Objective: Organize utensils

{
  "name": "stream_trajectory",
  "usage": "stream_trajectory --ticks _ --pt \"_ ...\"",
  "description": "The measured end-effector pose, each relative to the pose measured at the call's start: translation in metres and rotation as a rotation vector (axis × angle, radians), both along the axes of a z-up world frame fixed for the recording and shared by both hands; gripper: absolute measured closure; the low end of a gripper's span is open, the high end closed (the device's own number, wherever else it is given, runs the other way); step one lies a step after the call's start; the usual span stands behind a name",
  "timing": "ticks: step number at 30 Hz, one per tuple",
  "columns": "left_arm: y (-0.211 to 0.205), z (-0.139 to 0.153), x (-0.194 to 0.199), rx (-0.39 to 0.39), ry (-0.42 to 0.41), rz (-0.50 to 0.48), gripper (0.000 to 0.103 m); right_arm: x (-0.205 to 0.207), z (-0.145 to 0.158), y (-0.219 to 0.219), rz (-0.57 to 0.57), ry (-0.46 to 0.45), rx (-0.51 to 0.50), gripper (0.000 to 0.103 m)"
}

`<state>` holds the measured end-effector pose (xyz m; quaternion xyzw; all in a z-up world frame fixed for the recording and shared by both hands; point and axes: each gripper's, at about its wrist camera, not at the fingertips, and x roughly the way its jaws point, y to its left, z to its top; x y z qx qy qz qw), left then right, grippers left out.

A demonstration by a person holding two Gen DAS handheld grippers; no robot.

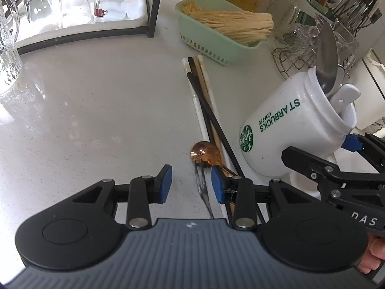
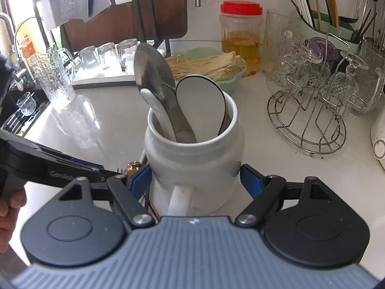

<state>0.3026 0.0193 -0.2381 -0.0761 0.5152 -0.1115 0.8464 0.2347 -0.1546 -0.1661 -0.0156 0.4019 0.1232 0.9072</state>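
Observation:
My left gripper [image 1: 191, 184] hangs open just above the white counter [image 1: 96, 120]. A steel fork [image 1: 204, 192] lies on the counter between its blue pads [image 1: 166, 183], not pressed by them. Just past the pads lies a copper spoon [image 1: 205, 154]. Several chopsticks [image 1: 204, 106] run away from it, white, black and wooden. To the right is a white Starbucks mug [image 1: 288, 125] with my right gripper [image 2: 196, 179] shut on its sides. The mug [image 2: 192, 159] holds a large steel spoon [image 2: 151, 65] and white ceramic spoons [image 2: 202, 106].
A green basket [image 1: 207, 41] of dried strips stands behind the chopsticks. Upturned glasses sit on a white tray [image 1: 134, 2] at the back left, beside a glass pitcher [image 1: 7, 55]. A wire rack [image 2: 310, 120] of glass cups, a red-lidded jar [image 2: 240, 36] and a chopstick holder [image 2: 322, 24] crowd the right.

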Motion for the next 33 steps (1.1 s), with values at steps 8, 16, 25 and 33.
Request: stream_trajectory --ticks 8,16,25,33 --pt "-0.014 0.002 -0.001 0.051 -0.048 -0.033 0.072 0.001 0.000 0.000 0.000 0.005 0.000 0.020" --pt "-0.028 -0.007 -0.005 0.106 -0.043 -0.035 0.087 0.001 0.000 0.001 -0.005 0.006 0.003 0.021" --pt "-0.025 -0.006 -0.006 0.087 -0.043 -0.019 0.097 -0.001 -0.001 0.001 -0.004 -0.006 -0.001 0.020" --pt "-0.019 0.017 -0.013 0.067 -0.091 -0.064 0.100 -0.004 -0.003 0.009 -0.047 -0.029 -0.003 0.020"
